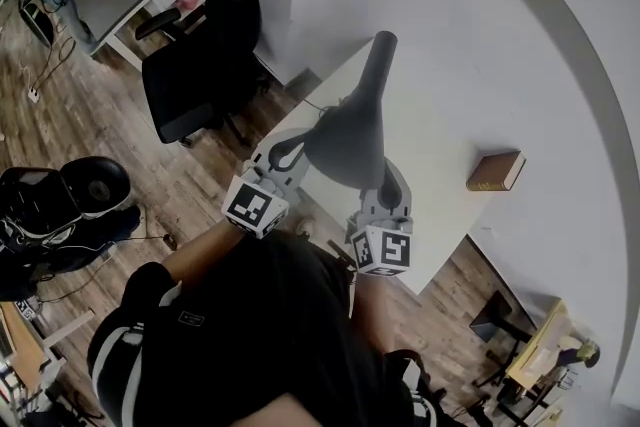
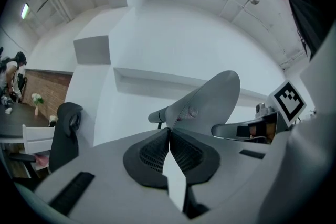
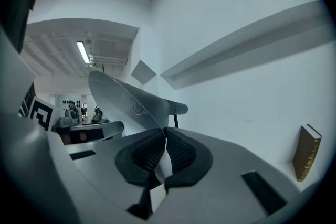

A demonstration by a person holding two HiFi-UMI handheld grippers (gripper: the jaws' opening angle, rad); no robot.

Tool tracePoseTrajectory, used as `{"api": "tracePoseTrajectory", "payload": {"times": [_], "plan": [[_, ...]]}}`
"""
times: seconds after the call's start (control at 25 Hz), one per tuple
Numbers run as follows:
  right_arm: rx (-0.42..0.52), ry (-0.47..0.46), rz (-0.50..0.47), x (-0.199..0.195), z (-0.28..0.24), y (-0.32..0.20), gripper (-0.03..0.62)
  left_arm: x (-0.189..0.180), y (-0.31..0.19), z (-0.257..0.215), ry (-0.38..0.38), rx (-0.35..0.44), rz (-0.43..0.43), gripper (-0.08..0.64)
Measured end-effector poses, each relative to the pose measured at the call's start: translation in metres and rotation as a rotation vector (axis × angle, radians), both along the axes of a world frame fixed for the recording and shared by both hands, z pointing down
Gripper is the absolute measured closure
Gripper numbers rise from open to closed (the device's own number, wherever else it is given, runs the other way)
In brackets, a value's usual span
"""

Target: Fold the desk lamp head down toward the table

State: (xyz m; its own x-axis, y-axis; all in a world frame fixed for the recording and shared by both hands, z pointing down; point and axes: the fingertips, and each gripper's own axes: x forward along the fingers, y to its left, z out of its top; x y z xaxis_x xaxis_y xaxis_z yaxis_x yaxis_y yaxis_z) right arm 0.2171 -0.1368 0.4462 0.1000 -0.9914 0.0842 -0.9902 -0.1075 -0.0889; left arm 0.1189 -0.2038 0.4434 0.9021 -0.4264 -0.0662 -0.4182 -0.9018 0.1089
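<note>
Our left tongs (image 2: 169, 136) and right tongs (image 3: 165, 140) are pinched tight on the rim of the lamp head (image 1: 350, 143), mid-fold; next we should ease it evenly down toward the bench (image 1: 440, 115).

Seen from the head, the lamp head (image 1: 352, 143) covers its own base on the bench (image 1: 440, 215), both gripper views lose that base behind the left tongs (image 2: 169, 139) and right tongs (image 3: 165, 147), and the book's (image 1: 496, 171) lettering is too small to read.

left tongs (image 2: 169, 132) clamped, right tongs (image 3: 164, 138) clamped
</note>
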Motion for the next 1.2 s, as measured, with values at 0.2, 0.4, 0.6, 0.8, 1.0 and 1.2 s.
{"api": "tracePoseTrajectory", "payload": {"times": [0.2, 0.4, 0.6, 0.8, 1.0, 1.2], "plan": [[-0.021, 0.038, 0.009, 0.002, 0.021, -0.005, 0.572, 0.003, -0.004, 0.022, -0.036, 0.02, -0.011, 0.529], [-0.039, 0.059, 0.011, 0.003, 0.035, -0.006, 0.572, 0.006, -0.004, 0.041, -0.076, 0.026, -0.01, 0.529], [-0.047, 0.068, 0.01, 0.005, 0.038, -0.009, 0.572, 0.008, -0.007, 0.043, -0.084, 0.025, -0.009, 0.529], [-0.064, 0.093, -0.002, 0.004, 0.038, -0.008, 0.568, 0.006, -0.006, 0.044, -0.083, 0.024, -0.01, 0.529], [-0.11, 0.153, -0.031, 0.005, 0.035, -0.003, 0.518, 0.006, -0.006, 0.045, -0.09, 0.032, -0.011, 0.529], [-0.173, 0.26, -0.106, -0.004, 0.031, 0.008, 0.481, 0.006, -0.006, 0.046, -0.088, 0.028, -0.013, 0.529]]}}
